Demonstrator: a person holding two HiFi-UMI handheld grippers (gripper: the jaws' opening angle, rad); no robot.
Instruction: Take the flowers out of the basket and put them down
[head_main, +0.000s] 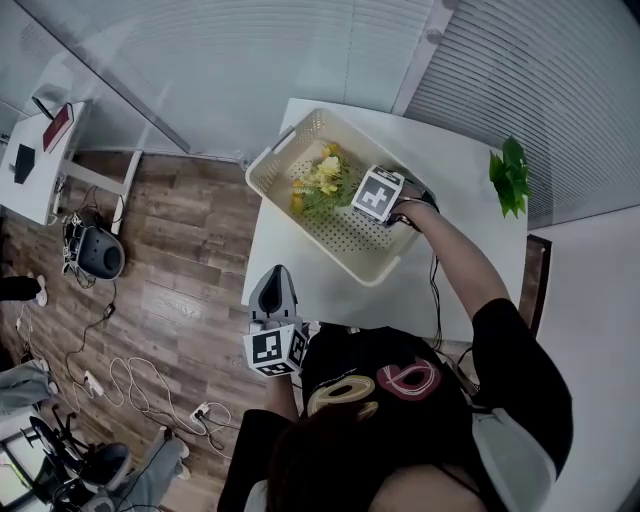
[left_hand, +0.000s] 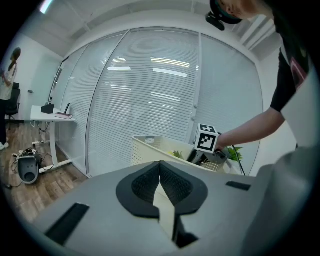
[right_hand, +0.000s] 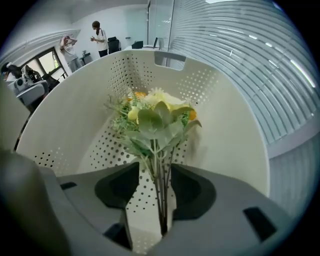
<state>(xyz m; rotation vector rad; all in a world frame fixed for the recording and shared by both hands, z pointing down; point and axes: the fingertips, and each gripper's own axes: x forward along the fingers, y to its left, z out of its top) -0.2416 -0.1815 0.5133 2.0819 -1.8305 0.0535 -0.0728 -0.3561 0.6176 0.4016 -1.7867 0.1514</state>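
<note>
- In the basket (right_hand: 235, 150), the right hand-held gripper (right_hand: 155, 167), jaws apart, straddles the stems of the flowers (right_hand: 157, 115); the left hand-held gripper (left_hand: 160, 167) is closed and empty.
- Risk: the thin stems, hugging one jaw, may slip a loose pinch.

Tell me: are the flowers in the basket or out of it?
In: the flowers lie inside the basket, on its perforated floor.

White counter (head_main: 455, 165) bearing two things
A cream perforated basket (head_main: 262, 178) is set slantwise across the counter's left part; a leafy green sprig (head_main: 510, 175) is seen well apart from it, at the right edge.
</note>
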